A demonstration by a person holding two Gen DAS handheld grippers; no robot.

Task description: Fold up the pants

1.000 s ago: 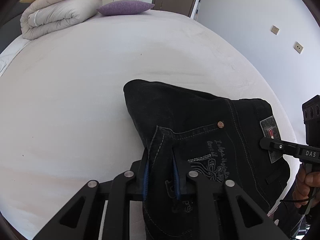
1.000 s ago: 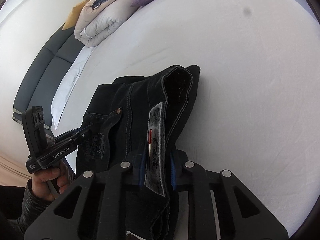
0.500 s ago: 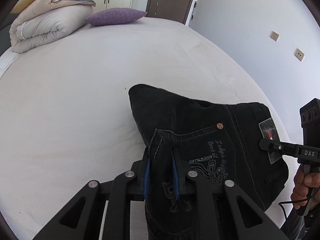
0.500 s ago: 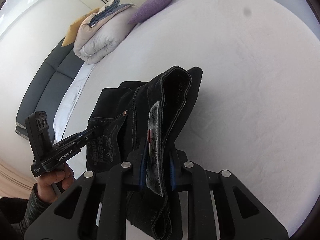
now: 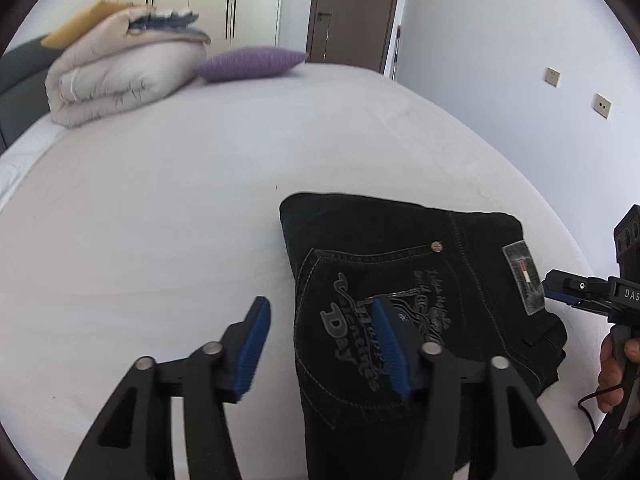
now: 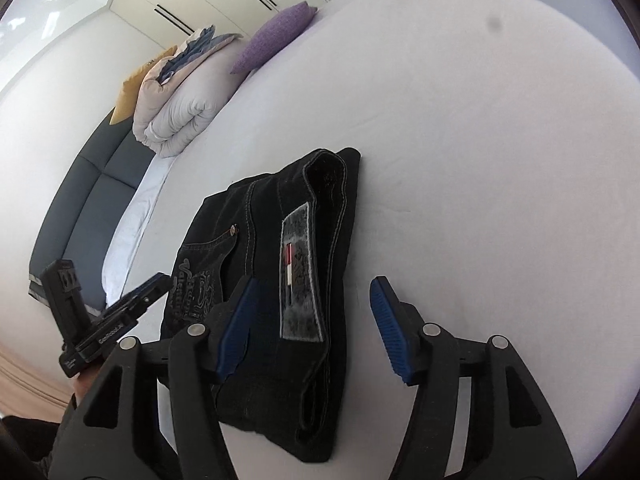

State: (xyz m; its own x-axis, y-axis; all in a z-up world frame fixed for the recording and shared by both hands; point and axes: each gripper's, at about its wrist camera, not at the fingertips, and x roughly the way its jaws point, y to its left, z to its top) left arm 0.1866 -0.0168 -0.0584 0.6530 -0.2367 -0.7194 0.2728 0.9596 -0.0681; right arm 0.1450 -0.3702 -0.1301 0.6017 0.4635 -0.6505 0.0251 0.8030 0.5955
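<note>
The black jeans (image 5: 404,280) lie folded in a compact stack on the white bed (image 5: 180,208), back pocket with printed lettering and a grey waistband label (image 5: 522,276) facing up. My left gripper (image 5: 320,334) is open, its jaws wide apart over the stack's near left edge, holding nothing. In the right wrist view the jeans (image 6: 276,264) lie the same way, label (image 6: 298,276) up. My right gripper (image 6: 310,312) is open over the waistband end, empty. Each gripper shows in the other's view, the right one (image 5: 560,290) and the left one (image 6: 148,290).
A folded cream duvet (image 5: 116,76) and a purple pillow (image 5: 252,64) lie at the head of the bed. A dark headboard (image 6: 92,200) runs along the left. The bed's near edge is close behind the jeans. A door and wardrobes stand beyond.
Both grippers have opened and let go of the jeans, which now lie flat as a folded stack. Both grippers have pulled back slightly.
</note>
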